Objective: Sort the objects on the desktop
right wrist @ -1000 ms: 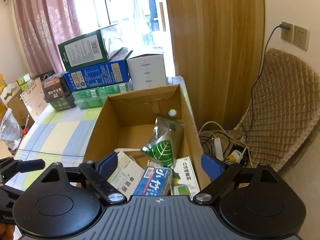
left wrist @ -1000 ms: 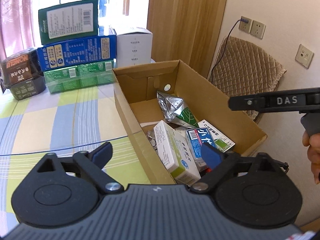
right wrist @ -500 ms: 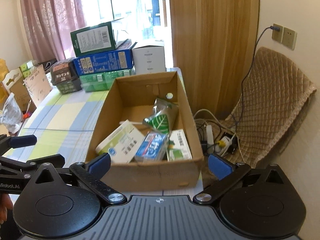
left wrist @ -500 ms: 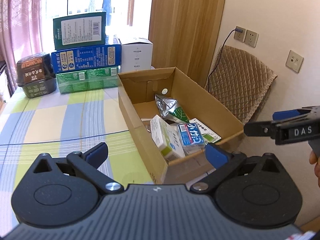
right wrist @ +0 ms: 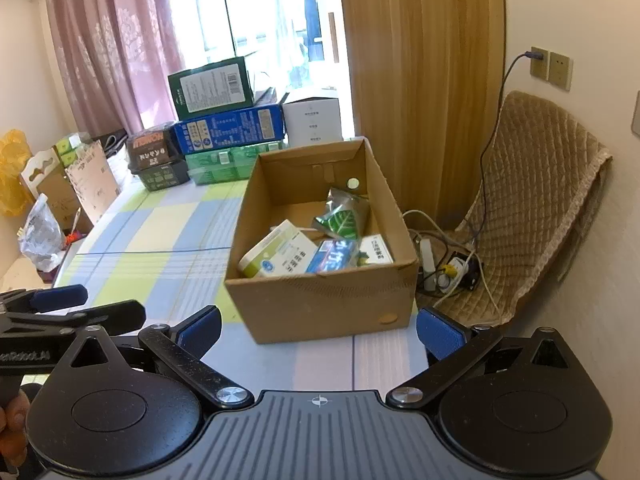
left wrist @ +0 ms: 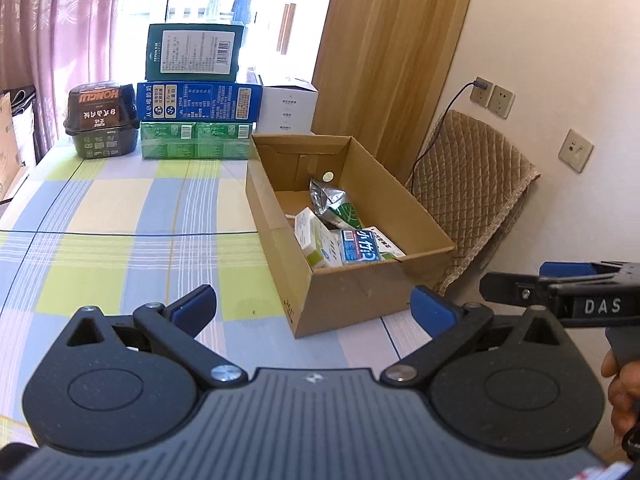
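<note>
Cardboard box (left wrist: 360, 292): open-topped, standing on the table's right part, at about 1 o'clock from the left gripper and 12 o'clock from the right one.
Box contents: a white-and-green carton (right wrist: 276, 254) at the near left; a blue packet (right wrist: 334, 256) just beside it; a white packet (right wrist: 376, 250) at the near right; a silver-and-green foil pouch (right wrist: 344, 216) leaning further back.
Left gripper (left wrist: 314, 306): jaws spread wide, nothing between them, short of the box's near wall.
Right gripper (right wrist: 320, 328): jaws spread wide, holding nothing, the box's near wall framed between its blue pads.
Table (left wrist: 120, 216): covered in a blue, yellow and green checked cloth.
Stacked boxes (left wrist: 196, 92): at 11 o'clock from the left gripper, dark green on blue on light green, along the far edge.
Black tub (left wrist: 100, 120): just left of the stack.
White box (left wrist: 288, 108): just right of the stack, behind the cardboard box.
Quilted chair (right wrist: 540, 208): at 2 o'clock, off the table's right side.
</note>
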Tool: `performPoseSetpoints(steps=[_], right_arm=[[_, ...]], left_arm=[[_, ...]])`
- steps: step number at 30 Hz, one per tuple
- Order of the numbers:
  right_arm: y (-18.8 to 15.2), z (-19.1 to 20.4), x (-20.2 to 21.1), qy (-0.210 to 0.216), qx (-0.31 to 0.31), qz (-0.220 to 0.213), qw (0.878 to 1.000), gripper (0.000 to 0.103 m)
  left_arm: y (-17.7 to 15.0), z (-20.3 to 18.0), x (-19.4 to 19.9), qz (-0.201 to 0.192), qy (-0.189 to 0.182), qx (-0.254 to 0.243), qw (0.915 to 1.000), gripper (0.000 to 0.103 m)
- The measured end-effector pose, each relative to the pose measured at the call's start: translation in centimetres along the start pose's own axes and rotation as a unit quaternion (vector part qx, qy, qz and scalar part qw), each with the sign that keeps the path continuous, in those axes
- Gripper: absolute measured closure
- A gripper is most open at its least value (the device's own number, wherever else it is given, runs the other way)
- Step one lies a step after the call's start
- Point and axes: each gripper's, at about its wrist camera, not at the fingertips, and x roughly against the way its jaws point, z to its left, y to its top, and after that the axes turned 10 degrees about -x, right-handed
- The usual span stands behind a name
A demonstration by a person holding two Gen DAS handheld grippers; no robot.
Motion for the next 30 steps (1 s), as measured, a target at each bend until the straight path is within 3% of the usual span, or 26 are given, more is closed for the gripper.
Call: performPoseSetpoints(steps=[10, 30], right_arm=[[-1.9, 0.6, 2.5, -0.002, -0.010, 0.000, 1.000, 0.002], [-2.3, 0.9, 2.7, -0.006, 0.002, -0.007, 1.000, 0.002]], left_arm=[[-0.8, -0.4, 2.0, 0.000, 0.014, -0.001, 0.9999, 0.001], [-0.9, -1.0, 1.5, 0.004, 0.017, -0.008, 0.9998, 0.001]])
